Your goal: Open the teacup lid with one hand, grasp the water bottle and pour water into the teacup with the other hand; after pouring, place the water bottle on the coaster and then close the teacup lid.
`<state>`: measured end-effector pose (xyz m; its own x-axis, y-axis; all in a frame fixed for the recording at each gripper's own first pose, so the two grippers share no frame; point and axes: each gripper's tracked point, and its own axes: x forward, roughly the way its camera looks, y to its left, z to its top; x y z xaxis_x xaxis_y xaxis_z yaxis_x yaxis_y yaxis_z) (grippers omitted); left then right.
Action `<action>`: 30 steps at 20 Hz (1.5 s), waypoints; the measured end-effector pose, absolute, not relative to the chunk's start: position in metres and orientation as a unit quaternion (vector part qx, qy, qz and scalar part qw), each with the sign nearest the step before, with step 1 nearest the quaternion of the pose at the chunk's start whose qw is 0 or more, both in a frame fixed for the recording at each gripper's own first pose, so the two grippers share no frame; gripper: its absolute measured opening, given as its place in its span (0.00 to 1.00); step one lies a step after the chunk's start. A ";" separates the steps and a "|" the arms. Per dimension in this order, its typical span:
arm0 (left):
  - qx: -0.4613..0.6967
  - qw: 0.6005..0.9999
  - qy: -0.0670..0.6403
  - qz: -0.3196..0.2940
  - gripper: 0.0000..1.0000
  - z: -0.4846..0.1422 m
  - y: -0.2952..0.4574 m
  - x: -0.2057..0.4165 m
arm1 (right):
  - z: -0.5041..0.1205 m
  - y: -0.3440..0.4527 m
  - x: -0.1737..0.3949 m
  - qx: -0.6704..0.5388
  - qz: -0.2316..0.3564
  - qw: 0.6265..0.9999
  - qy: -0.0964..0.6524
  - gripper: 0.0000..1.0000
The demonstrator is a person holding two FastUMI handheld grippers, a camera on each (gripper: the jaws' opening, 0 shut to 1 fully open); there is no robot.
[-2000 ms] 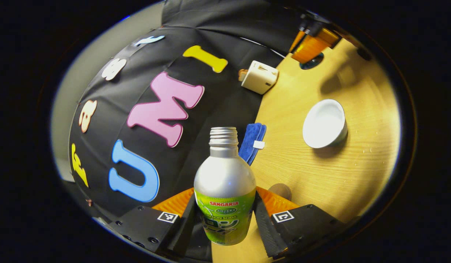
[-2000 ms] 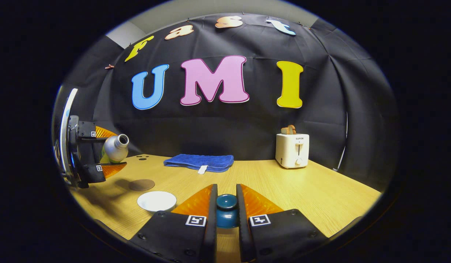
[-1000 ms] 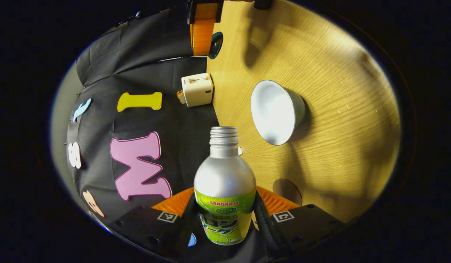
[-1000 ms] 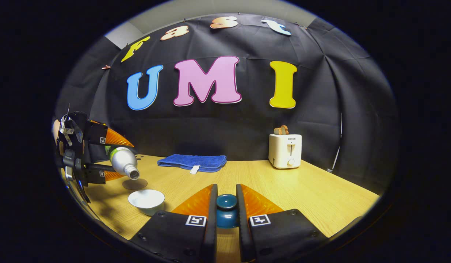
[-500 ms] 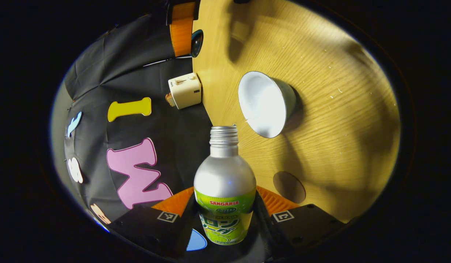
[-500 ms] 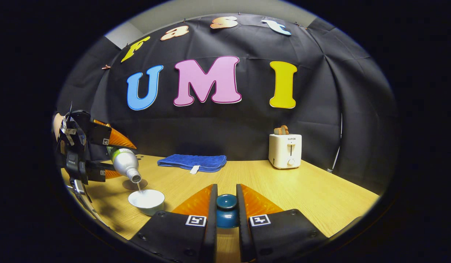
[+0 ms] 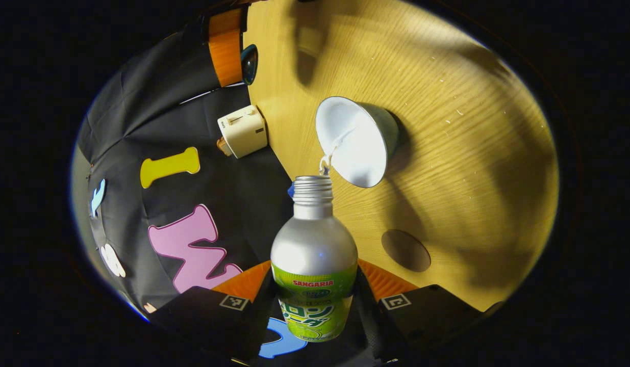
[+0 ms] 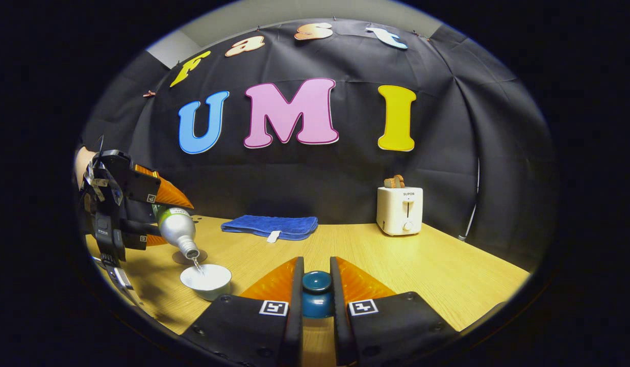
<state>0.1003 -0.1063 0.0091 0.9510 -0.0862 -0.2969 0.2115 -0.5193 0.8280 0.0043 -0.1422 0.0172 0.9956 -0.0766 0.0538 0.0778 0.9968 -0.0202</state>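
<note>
My left gripper [image 7: 315,300] is shut on a silver water bottle [image 7: 313,257] with a green label, tilted mouth-down over the white teacup [image 7: 356,140]. A thin stream of water runs from the bottle's mouth into the cup. In the right gripper view the same left gripper [image 8: 141,214] holds the bottle [image 8: 176,227] slanted above the teacup [image 8: 206,279] at the table's left. My right gripper [image 8: 316,295] is shut on the dark teal teacup lid [image 8: 316,291], held off the cup near the table's front. A round brown coaster [image 7: 405,250] lies on the table beside the cup.
A folded blue towel [image 8: 271,226] lies at the back of the wooden table [image 8: 422,265]. A white toaster [image 8: 399,210] with bread in it stands at the back right. A person's hand [image 8: 82,163] holds the left gripper at the far left.
The left gripper has tipped the bottle further down over the teacup, and the water stream now shows clearly. The right gripper has stayed still with the lid.
</note>
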 end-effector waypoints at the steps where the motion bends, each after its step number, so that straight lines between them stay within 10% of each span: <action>1: 0.861 0.484 0.037 -0.153 0.79 0.011 -0.107 0.100 | 0.017 -0.143 0.004 -0.011 -0.039 0.999 -0.026 0.28; 30: 0.909 0.388 0.045 -0.147 0.79 0.033 -0.116 0.100 | 0.017 -0.141 0.004 -0.011 -0.035 0.999 -0.027 0.28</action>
